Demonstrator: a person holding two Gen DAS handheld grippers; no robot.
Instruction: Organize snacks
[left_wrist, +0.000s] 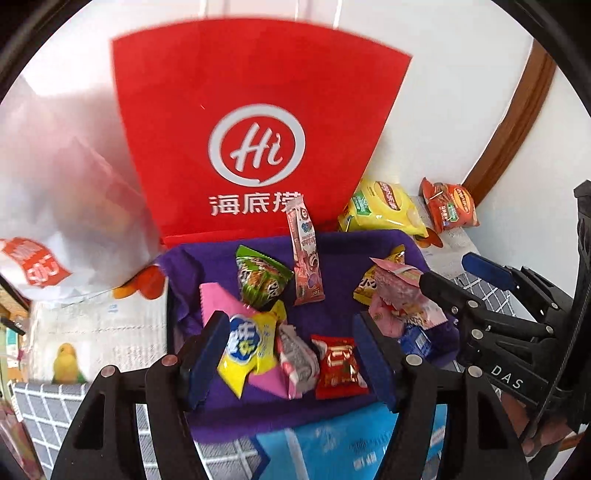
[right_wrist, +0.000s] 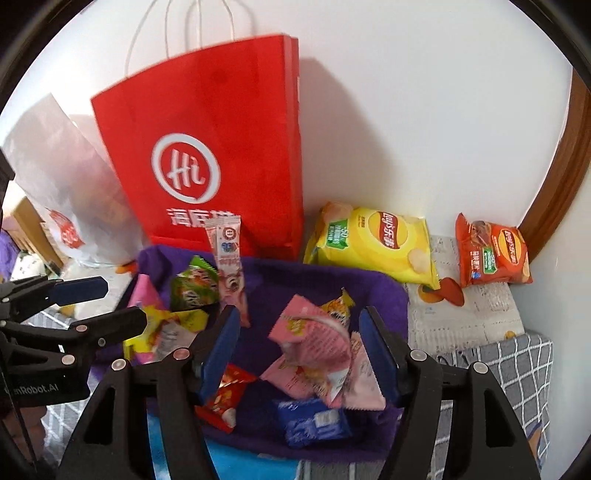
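Hovering over the purple basket (left_wrist: 369, 240), my left gripper (left_wrist: 291, 354) stands about half open with nothing pinched; the yellow packet (left_wrist: 247, 350), a grey-and-pink wrapper (left_wrist: 297, 363) and a red packet (left_wrist: 340, 367) lie loose on the basket floor between my blue pads (left_wrist: 208, 354). My right gripper (right_wrist: 299, 350) is parted about as far, also empty, and below it lie crumpled pink packets (right_wrist: 314, 347), with a blue packet (right_wrist: 314, 421) nearer me and a red one by the left pad. Further in, a green packet (left_wrist: 258, 280) lies beside a long pink stick packet (left_wrist: 304, 254) that leans against the basket's far wall. Behind the basket a red paper bag (right_wrist: 214, 140) stands upright against the white wall, a white bag (right_wrist: 62, 192) to its left. To its right, outside the basket, a yellow chip bag (right_wrist: 373, 243) and an orange chip bag (right_wrist: 491, 254) rest on the patterned cloth.
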